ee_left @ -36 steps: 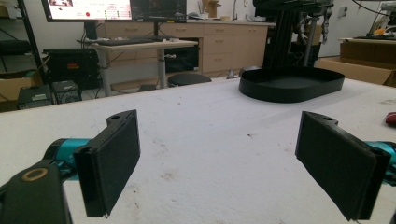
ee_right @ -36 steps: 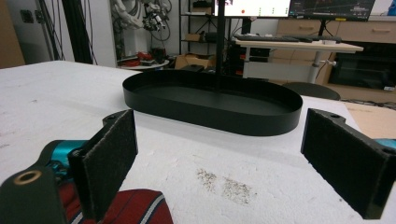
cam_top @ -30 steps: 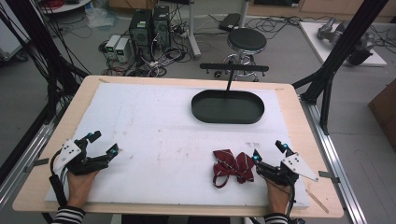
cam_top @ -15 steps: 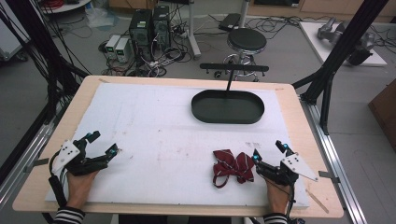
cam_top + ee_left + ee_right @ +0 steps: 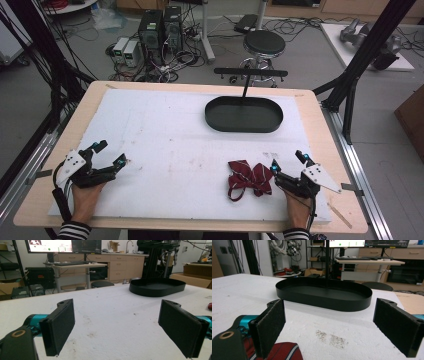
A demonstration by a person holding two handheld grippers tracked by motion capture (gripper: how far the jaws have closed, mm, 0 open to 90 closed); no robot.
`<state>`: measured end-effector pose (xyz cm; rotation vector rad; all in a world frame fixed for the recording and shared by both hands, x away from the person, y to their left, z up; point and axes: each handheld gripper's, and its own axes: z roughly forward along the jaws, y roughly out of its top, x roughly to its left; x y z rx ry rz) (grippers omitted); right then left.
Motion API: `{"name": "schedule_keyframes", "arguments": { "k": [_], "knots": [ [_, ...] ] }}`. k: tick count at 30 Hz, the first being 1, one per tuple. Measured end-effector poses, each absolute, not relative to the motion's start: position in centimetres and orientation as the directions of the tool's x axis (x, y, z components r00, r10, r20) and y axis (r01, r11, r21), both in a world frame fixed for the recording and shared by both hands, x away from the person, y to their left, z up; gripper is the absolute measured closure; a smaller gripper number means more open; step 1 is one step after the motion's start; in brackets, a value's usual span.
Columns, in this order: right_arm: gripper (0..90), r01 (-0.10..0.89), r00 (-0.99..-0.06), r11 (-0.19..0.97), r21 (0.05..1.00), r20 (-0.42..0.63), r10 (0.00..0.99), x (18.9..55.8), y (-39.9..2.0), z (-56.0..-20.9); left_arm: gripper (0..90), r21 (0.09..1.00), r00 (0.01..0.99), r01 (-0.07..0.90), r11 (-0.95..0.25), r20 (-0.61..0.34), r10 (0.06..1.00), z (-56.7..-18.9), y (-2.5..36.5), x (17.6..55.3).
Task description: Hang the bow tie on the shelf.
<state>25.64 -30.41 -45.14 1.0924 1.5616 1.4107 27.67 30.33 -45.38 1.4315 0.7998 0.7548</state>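
A dark red striped bow tie lies on the white table cover near the front right. My right gripper rests just to its right, open, with the left jaw beside the cloth; the red bow tie shows at the bottom left of the right gripper view. A black oval tray stands empty at the back right, also ahead as the tray in the right gripper view and as the tray in the left gripper view. My left gripper sits open at the front left, nothing between its jaws.
A black T-shaped stand rises behind the tray at the table's far edge. The white foam cover spans most of the wooden table. A stool and computers stand on the floor beyond.
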Motion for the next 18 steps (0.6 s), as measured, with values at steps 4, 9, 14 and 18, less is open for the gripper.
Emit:
{"name": "schedule_keyframes", "arguments": {
  "k": [4, 9, 14, 18],
  "knots": [
    [9.9, 0.109, -0.364, 0.033, 0.994, 0.009, 0.931, 25.7, -30.4, -45.1, 14.3, 1.0, 0.539, 0.028, 0.011, -0.024, 0.842, -45.4, 30.3, 27.7],
    [9.9, 0.098, -0.399, 0.039, 0.994, 0.003, 0.917, 25.4, -30.4, -44.1, 14.3, 1.0, 0.536, 0.029, 0.01, -0.024, 0.844, -45.4, 30.3, 27.7],
    [9.8, 0.088, -0.436, 0.052, 0.995, -0.009, 0.9, 25.3, -30.4, -42.8, 14.4, 1.0, 0.534, 0.026, 0.012, -0.024, 0.845, -45.4, 30.3, 27.6],
    [9.9, 0.094, -0.505, 0.091, 0.991, -0.031, 0.862, 24.9, -29.7, -40.6, 14.4, 1.0, 0.533, 0.025, 0.006, -0.018, 0.846, -45.4, 30.2, 27.6]
  ]
}}
